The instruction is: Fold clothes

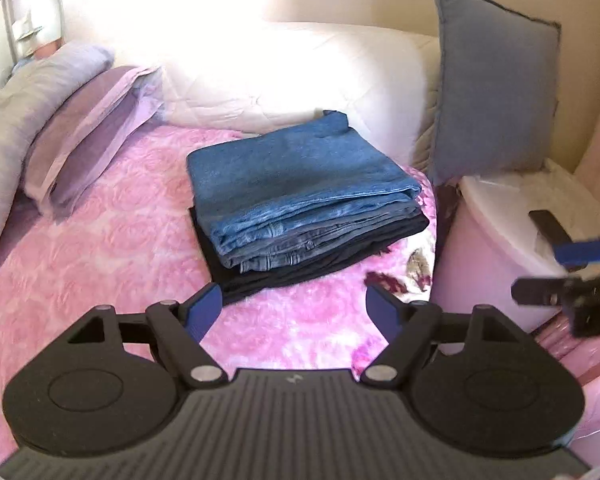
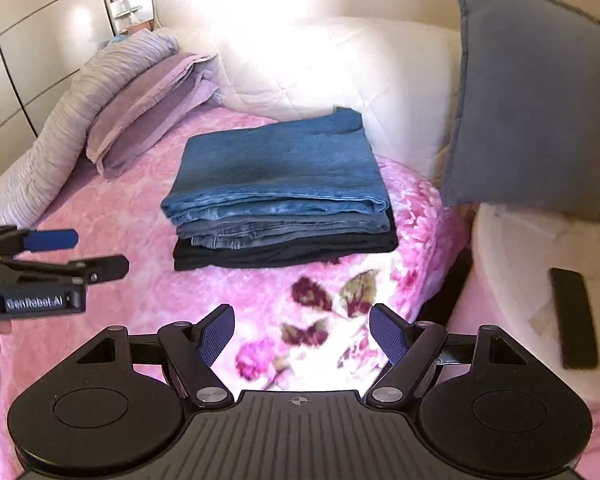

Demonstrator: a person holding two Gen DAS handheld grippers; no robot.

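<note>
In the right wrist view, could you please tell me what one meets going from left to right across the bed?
Left tongs → folded lilac bedding → stack of folded clothes → grey-blue cushion.

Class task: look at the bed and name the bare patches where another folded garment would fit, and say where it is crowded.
Free: the pink blanket between the lilac pillow and the folded stack, and the flowered strip in front of the stack. Crowded: the far side, where the stack meets the white quilt and the blue cushion.
</note>
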